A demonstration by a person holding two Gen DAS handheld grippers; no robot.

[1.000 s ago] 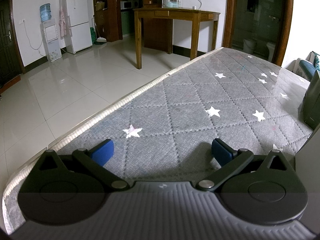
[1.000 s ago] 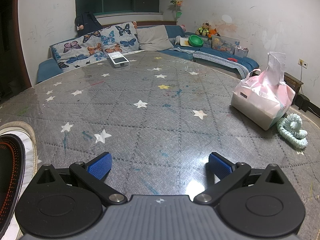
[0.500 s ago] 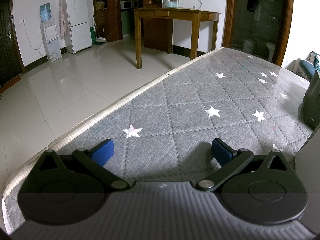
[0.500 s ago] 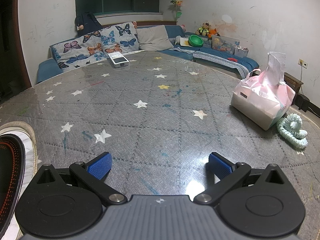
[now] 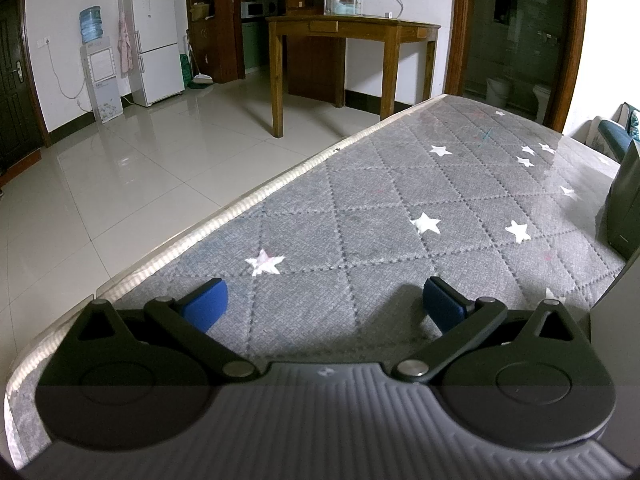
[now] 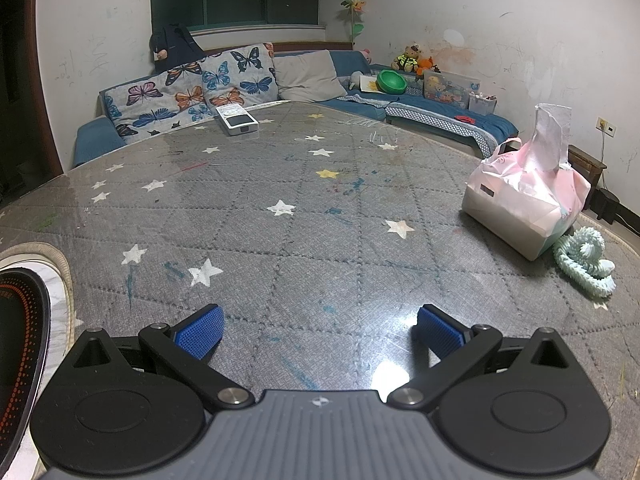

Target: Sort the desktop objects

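- The left tongs (image 5: 322,300) are spread wide and hold nothing; their blue pads (image 5: 206,300) hang low over the tabletop (image 5: 400,200), which is covered in grey quilted cloth with white stars.
- The right tongs (image 6: 318,330) are likewise spread wide and empty, over the same cloth under a glossy sheet.
- At the left edge of the right wrist view, a black disc with orange dot rings (image 6: 18,340) sits on a white surface, near those tongs.
- On the right, well apart from the tongs, a pink-and-white tissue pack (image 6: 524,204) has a tissue sticking up; a mint-green twisted rope toy (image 6: 586,258) lies just beside it, nearer the edge.
- At the far edge a white device with a dark screen (image 6: 238,120) lies flat.
- In the left wrist view a dark object (image 5: 624,208) stands at the right edge, cut off.
- Beyond: a sofa with butterfly cushions (image 6: 192,88), a wooden table (image 5: 352,28), a white fridge (image 5: 154,36).
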